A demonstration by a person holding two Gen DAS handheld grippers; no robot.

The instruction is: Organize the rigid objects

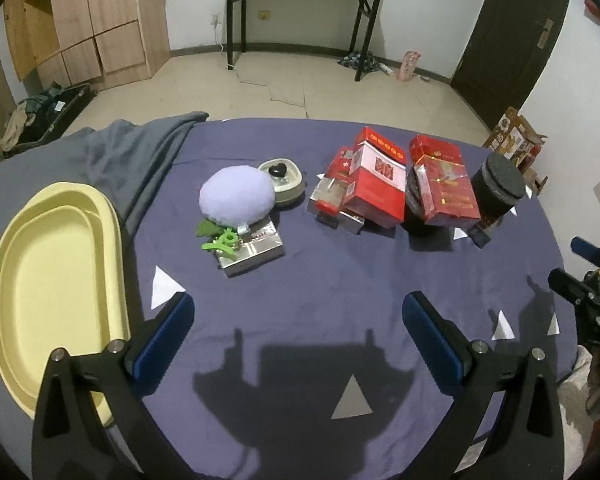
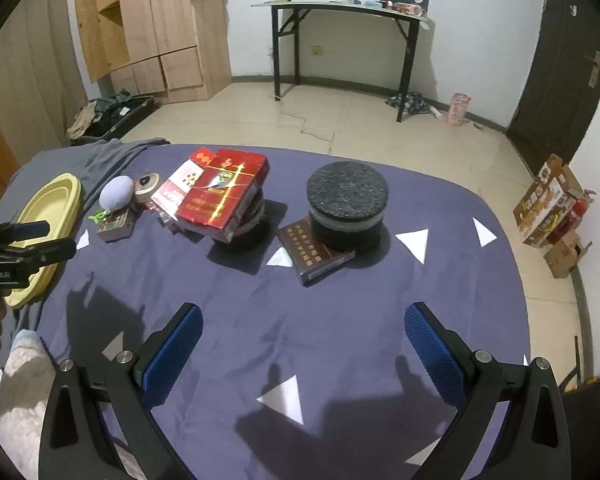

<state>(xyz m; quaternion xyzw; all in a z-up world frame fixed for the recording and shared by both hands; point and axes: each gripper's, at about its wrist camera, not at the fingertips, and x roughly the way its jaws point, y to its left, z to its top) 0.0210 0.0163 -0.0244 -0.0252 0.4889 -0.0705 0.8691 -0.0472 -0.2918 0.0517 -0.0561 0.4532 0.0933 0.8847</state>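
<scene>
While both tools hover with jaws spread wide and empty above the purple-covered bench (image 1: 340, 288), the rigid objects wait in a loose row across its far half. The left tool (image 1: 298, 320) faces a silver box (image 1: 252, 254) topped by a lilac plush ball (image 1: 236, 195) and a green clip (image 1: 220, 242), with a small round tin (image 1: 282, 182) just behind. The right tool (image 2: 304, 332) looks toward a heap of red cartons (image 2: 220, 196) leaning on a dark round container, and a black felt-topped canister (image 2: 346, 208) resting on a flat brown box (image 2: 314, 254). A yellow tray (image 1: 60, 280) lies at the left edge, the likely destination. The cartons look light, stiff cardboard, probably wrapped in glossy film, so they may slip; a grip across the narrow faces seems safest, taking the top one first since the pile is tilted. The canister appears heavier and wide, perhaps near the limit of the jaw span. The plush ball is soft and would need to come off before the silver box is taken by its short sides.
</scene>
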